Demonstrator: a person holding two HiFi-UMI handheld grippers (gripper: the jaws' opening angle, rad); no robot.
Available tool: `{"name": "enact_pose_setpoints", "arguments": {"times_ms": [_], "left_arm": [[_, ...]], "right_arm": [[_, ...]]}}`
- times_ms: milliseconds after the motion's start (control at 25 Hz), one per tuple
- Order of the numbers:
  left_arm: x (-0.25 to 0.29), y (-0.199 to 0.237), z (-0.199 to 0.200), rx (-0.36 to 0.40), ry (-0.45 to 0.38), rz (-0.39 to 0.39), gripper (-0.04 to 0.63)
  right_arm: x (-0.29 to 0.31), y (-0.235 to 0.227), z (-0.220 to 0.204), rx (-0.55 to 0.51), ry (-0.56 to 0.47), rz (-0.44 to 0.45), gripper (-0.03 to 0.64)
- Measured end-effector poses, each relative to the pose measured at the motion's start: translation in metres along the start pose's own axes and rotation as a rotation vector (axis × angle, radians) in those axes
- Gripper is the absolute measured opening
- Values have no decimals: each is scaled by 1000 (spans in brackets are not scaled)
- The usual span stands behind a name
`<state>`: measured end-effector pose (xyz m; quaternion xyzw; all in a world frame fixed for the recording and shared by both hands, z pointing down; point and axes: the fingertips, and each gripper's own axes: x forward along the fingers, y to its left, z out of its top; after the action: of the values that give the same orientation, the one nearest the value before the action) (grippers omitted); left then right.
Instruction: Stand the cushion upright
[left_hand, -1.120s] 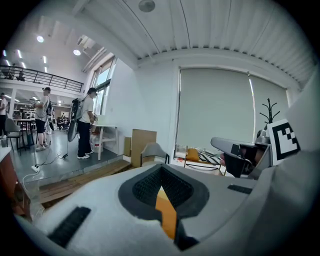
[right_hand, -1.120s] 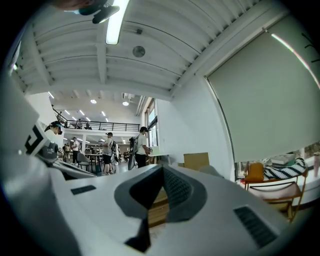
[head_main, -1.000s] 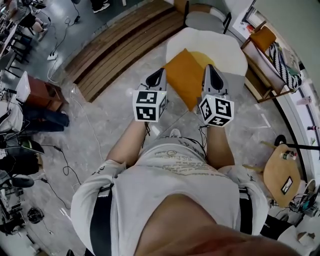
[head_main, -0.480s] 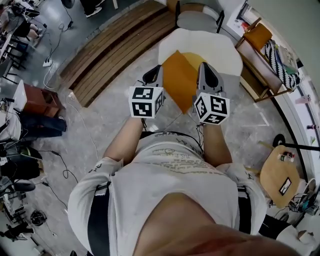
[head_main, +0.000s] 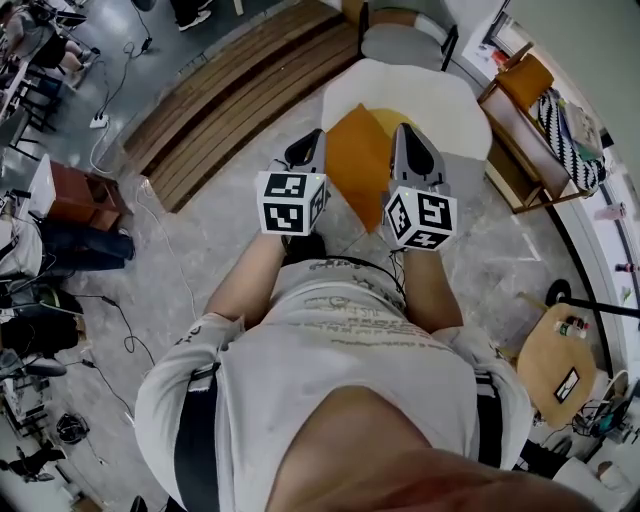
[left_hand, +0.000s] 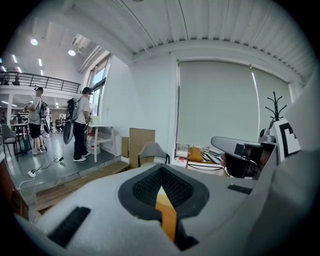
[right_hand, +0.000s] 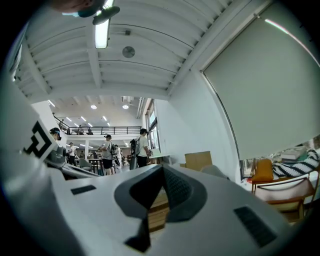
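Observation:
An orange square cushion lies flat on the near part of a white round seat. In the head view it shows between my two grippers. My left gripper is at its left edge, shut, with nothing in it. Over the cushion's right edge my right gripper is also shut and empty. Whether either one touches the cushion I cannot tell. In the left gripper view the gripper shows closed jaws with a sliver of orange cushion below them. The right gripper shows closed jaws over wooden planks.
A wooden plank platform runs along the left. A grey chair stands behind the seat, a wooden rack with a striped cloth to its right. A round wooden stool is at the near right. Cables cross the floor. People stand far left.
Both grippers have moved forward with the person towards the white seat and cushion. Both stay shut.

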<state>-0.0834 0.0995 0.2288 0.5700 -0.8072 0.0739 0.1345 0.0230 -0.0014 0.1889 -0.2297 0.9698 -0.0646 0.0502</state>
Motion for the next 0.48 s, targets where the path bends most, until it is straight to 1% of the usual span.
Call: {"name": "enact_pose_setpoints", "arguments": {"times_ms": [200, 480], "left_arm": [[21, 11, 4, 5, -6, -16, 20], [56, 29, 13, -1, -18, -47, 20]], "right_arm": [[23, -4, -2, -15, 5, -8, 28], [51, -18, -2, -36, -4, -46, 28]]}}
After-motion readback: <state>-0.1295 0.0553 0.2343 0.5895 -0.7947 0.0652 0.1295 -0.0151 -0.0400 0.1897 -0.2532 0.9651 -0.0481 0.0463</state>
